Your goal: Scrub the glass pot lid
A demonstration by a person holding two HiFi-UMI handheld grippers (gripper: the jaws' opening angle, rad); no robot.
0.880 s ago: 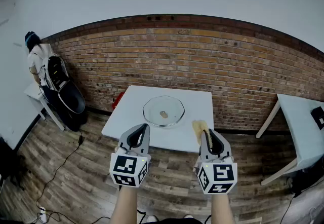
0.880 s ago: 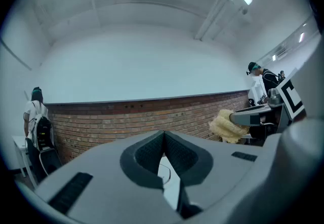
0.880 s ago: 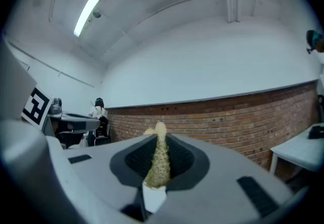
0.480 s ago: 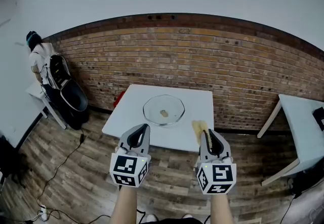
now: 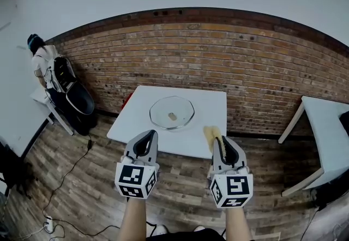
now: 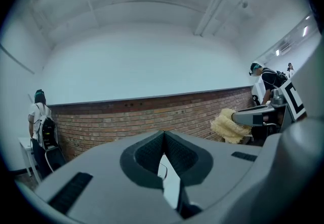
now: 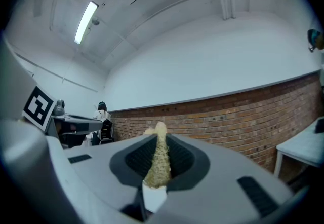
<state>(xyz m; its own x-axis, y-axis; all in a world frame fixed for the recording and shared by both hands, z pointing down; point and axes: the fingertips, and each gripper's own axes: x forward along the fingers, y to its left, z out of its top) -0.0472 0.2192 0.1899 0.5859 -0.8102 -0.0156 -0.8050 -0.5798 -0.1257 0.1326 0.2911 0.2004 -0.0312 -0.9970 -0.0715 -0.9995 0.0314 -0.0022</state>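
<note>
Head view: glass lid [image 5: 172,113] lies flat on the white surface [image 5: 210,109], left of centre, knob at its middle, nothing else touching it. The surface stands against a brick wall [image 5: 229,65]. Both grippers are held level, side by side, in front of the near edge of the surface and over the wood floor [image 5: 76,180], well apart from the lid. Left gripper [image 5: 147,136]: fingers [image 6: 147,154] clenched pad to pad, nothing between them, as the left gripper view shows. Right gripper [image 5: 222,140]: fingers [image 7: 185,159] clamped on a yellow sponge [image 5: 211,134]. In the right gripper view the sponge fills the gap between the pads and sticks out past the tips. In the head view its free end points toward the right near corner of the surface. The left gripper view also catches the sponge off to the right, projecting from the other gripper. A person [image 5: 39,60] stands by the wall at far left with a dark bag. A second white table [image 5: 327,125] is at the right edge. A cable [image 5: 60,191] trails across the floor on the left.
</note>
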